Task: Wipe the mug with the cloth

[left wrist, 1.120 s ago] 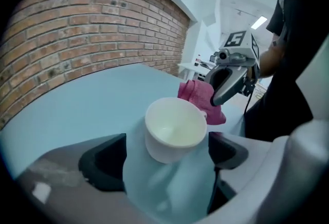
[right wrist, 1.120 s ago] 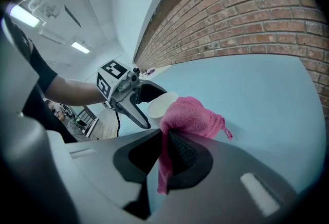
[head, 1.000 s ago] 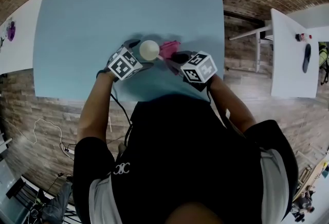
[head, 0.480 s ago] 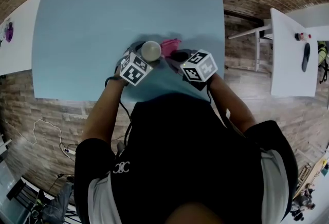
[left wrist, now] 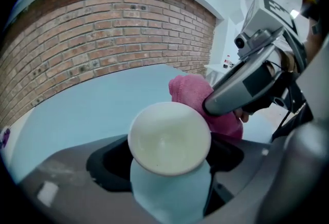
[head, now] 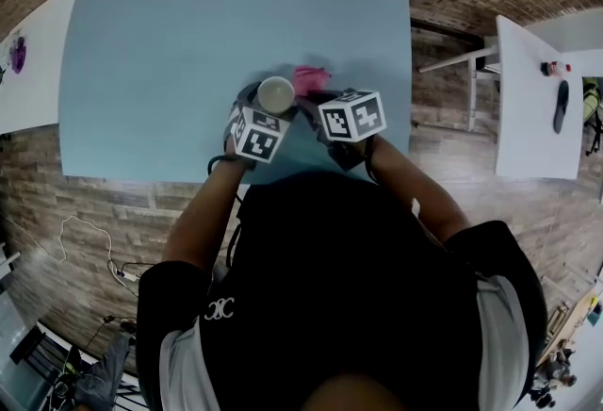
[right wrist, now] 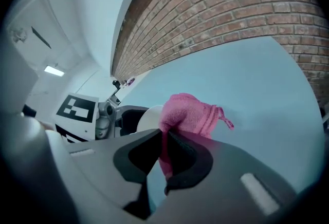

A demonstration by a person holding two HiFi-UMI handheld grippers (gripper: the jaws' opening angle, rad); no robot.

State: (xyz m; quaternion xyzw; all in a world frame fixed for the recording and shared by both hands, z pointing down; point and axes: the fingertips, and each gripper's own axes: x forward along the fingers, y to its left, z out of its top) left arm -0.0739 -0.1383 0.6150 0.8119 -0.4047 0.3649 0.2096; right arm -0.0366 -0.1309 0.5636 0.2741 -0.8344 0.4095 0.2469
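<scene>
Here, fluffy pink cloth [right wrist: 190, 112] bunches beside a smooth, round-rimmed mug [left wrist: 169, 138].

The left gripper [head: 270, 107] has closed its jaws on the mug [head: 275, 94].

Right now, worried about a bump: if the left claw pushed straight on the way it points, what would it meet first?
Past the mug it grips, probably the pink cloth in the right claw; depth is unclear.

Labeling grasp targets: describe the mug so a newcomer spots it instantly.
Look at the light-blue table, close to its near edge. The mug is the round, open-topped vessel, pale blue outside, cream inside; the cloth beside it is crumpled pink.
</scene>
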